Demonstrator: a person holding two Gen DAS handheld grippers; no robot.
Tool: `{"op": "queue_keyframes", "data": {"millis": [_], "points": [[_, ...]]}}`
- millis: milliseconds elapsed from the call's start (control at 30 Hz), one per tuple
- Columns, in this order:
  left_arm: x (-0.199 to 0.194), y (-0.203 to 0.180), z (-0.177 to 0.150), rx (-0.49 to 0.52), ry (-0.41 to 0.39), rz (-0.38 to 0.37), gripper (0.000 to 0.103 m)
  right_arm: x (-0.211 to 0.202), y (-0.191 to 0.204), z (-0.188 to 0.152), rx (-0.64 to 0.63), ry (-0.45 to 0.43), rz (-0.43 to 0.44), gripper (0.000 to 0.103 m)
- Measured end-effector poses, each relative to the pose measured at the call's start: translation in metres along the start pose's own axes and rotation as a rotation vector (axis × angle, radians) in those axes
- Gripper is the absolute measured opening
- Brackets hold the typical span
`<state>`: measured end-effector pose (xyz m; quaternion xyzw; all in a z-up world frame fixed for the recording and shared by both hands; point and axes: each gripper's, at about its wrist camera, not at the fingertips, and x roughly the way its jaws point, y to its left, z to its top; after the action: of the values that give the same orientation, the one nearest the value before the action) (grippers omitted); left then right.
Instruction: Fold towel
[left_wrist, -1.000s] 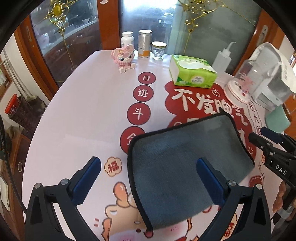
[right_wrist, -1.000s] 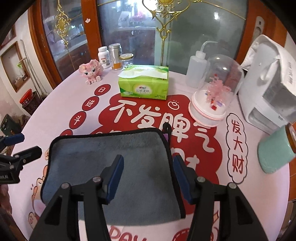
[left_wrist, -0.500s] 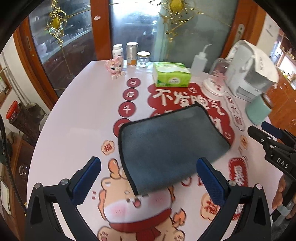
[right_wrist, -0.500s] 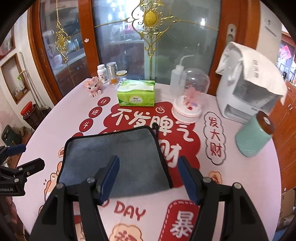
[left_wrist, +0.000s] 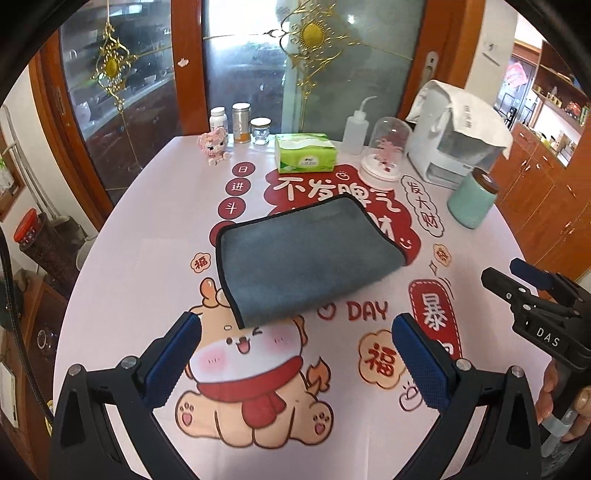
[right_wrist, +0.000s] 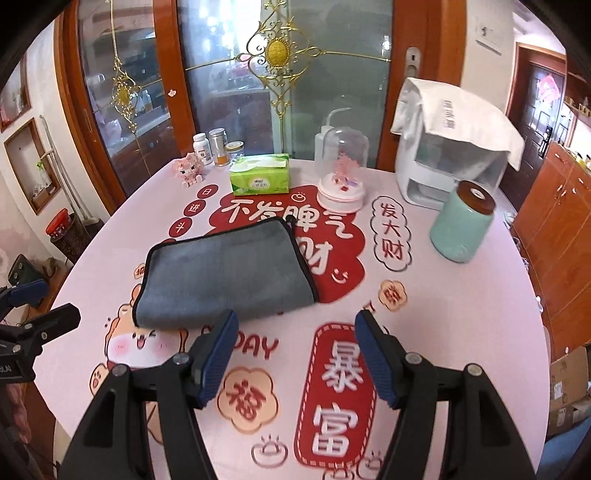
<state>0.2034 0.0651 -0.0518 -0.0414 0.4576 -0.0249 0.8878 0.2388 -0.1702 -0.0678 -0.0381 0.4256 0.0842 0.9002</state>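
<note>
1. at the far left of the table (left_wrist: 122, 258) stands a pink block-built figure (left_wrist: 213, 146), with a white bottle (left_wrist: 218, 120), a metal tin (left_wrist: 241, 122) and a small glass jar (left_wrist: 260, 130) in a row just behind it.
2. the left gripper (left_wrist: 295, 356) hovers over the near edge, above the printed cartoon dog; its blue-padded jaws are spread wide and hold nothing.
3. the grey towel (left_wrist: 306, 254) lies flat in the middle of the table, folded over with black piping along its edges, apart from both grippers. a small black loop at its far right corner shows in the right wrist view, though it is too small to be sure of.
4. a green tissue box (right_wrist: 259, 180) sits beyond the towel.
5. the right gripper (right_wrist: 295, 341) hovers over the near right part of the cloth, jaws likewise spread and empty.
6. further right stand a squeeze bottle (right_wrist: 325, 140), a glass dome (right_wrist: 342, 170) with a pink ornament inside, a mint canister (right_wrist: 463, 225) with a brown lid, and a white appliance (right_wrist: 443, 162) draped with a cloth.
</note>
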Motion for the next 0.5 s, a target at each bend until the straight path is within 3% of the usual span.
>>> {"op": "queue_keyframes", "data": {"millis": [500], "points": [[-0.066,-0.034,-0.059,-0.011,-0.062,-0.034,0.103,-0.082,-0.011,-0.063,0.039,-0.049,-0.024,0.066]]}}
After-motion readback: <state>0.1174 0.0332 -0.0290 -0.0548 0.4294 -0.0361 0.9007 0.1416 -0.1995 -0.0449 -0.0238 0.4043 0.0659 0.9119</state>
